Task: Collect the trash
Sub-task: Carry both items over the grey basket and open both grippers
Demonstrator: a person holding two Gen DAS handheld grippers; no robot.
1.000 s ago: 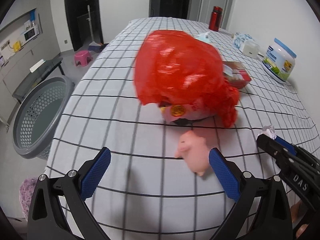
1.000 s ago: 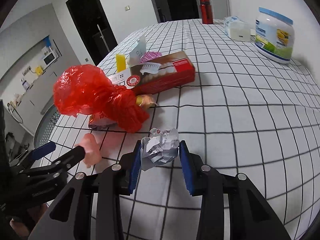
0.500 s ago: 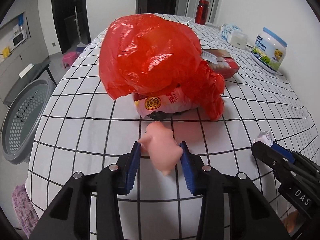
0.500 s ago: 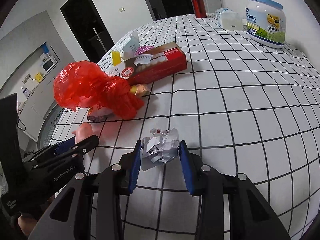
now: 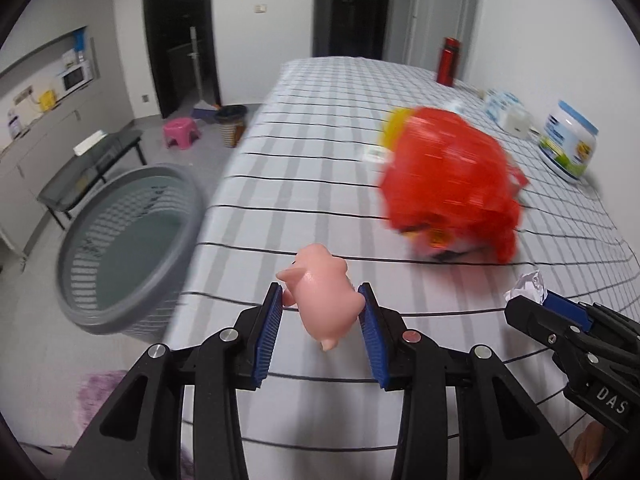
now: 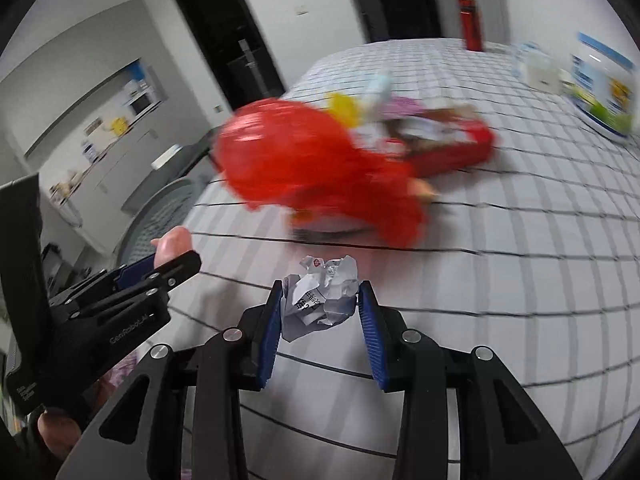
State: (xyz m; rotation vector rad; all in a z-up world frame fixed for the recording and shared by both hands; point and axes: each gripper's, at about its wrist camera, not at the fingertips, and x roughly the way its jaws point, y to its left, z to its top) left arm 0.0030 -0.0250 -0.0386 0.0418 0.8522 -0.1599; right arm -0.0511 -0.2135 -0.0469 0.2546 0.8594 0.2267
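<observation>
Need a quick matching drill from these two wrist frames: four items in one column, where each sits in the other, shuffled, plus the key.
Items:
1. pink pig toy
2. crumpled paper
3. red plastic bag
4. grey basket

Places:
A. on the floor beside the checked table
B. between the left gripper's pads
C. lying on the checked table
D. between the right gripper's pads

Pairs: 1-B, 2-D, 3-C, 4-A
</observation>
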